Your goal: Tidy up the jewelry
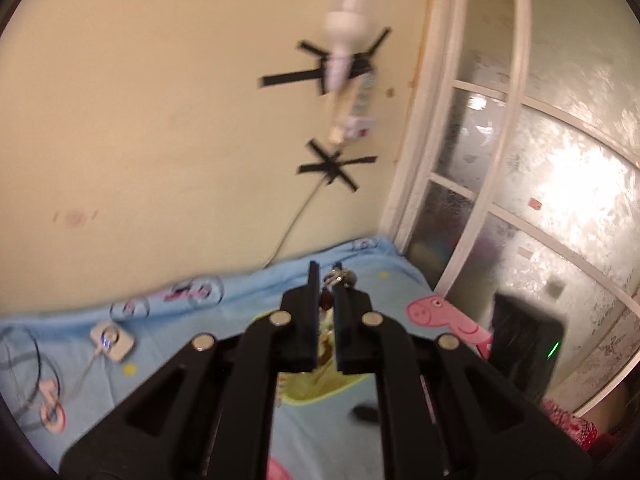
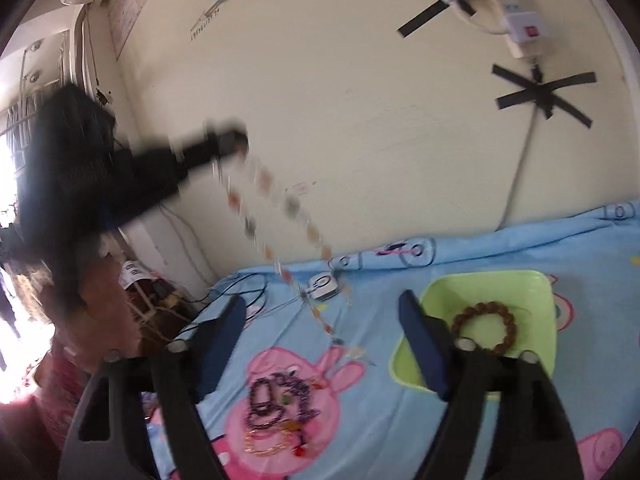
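Cream wall fills the upper half of both views, meeting a bed under a blue cartoon-pig sheet along the lower half; a frosted window closes the right side of the left wrist view.

Open sheet lies between the right gripper fingers, which stand wide apart with nothing between them. Just right of them, at lower right, sits a green tray holding a brown bead bracelet. Tangled purple and gold jewelry lies on the pink pig print at lower centre.

At middle left of the right wrist view, the left gripper (badly motion-blurred) is raised against the wall, clamped on a long bead necklace that trails down to the sheet. In its own view, the left gripper shows nearly closed fingers with beads and a metal clasp pinched at the tips.

A charger puck rests near the wall.
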Motion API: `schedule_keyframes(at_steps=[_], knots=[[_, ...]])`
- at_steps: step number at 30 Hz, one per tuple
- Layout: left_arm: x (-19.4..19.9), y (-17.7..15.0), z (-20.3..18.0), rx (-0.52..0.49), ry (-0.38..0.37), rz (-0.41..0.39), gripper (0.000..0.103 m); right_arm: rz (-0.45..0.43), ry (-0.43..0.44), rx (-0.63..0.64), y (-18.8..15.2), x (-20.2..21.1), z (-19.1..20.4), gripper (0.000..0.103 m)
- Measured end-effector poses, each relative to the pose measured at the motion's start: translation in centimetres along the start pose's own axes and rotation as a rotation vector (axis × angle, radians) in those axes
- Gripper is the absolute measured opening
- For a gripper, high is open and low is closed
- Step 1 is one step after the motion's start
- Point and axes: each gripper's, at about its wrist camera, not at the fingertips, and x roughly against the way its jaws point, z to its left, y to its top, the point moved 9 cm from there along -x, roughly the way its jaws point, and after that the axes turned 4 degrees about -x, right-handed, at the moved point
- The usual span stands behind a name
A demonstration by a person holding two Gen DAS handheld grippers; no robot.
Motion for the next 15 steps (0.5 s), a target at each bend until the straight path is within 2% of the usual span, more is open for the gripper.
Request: schedule_keyframes(at_steps=[3,4,5,6,7,10,15], knots=[[-1.5,1.5,-2.8,-0.050,-0.018,0.005,0.006,0.018,-0.046,0.021,0.6,-0.7,-1.6,0.058],[-2.2,1.7,-3.5,-0.060,-0.027,0.012,0.006,0.038,-0.046,0.013,0.9,-1.0,-2.3,0.051],[-2.9,1.8,-4.1,-0.066,-0.032,0.020,0.006,0.049,-0.047,0.004,1.2,-1.1,-2.8,0.022],[-4.0,1.8,-4.6,-0.074,-0.033,0.034,0.006,0.074,-0.051,-0.012,1.7,-1.3,-3.8,0.004],[-4.7,1.6,-4.8,-0.079,-0.029,0.043,0.006,0.091,-0.062,-0.030,2.0,-1.3,-4.8,0.000],[-7.5,0.3,-4.7,-0.070,-0.016,0.086,0.006,0.097,-0.130,-0.060,2.8,-0.6,-7.7,0.000],[-12.2,-3.0,-3.2,-0.029,0.013,0.175,0.005,0.137,-0.220,-0.067,2.1,-0.6,-12.1,0.000]])
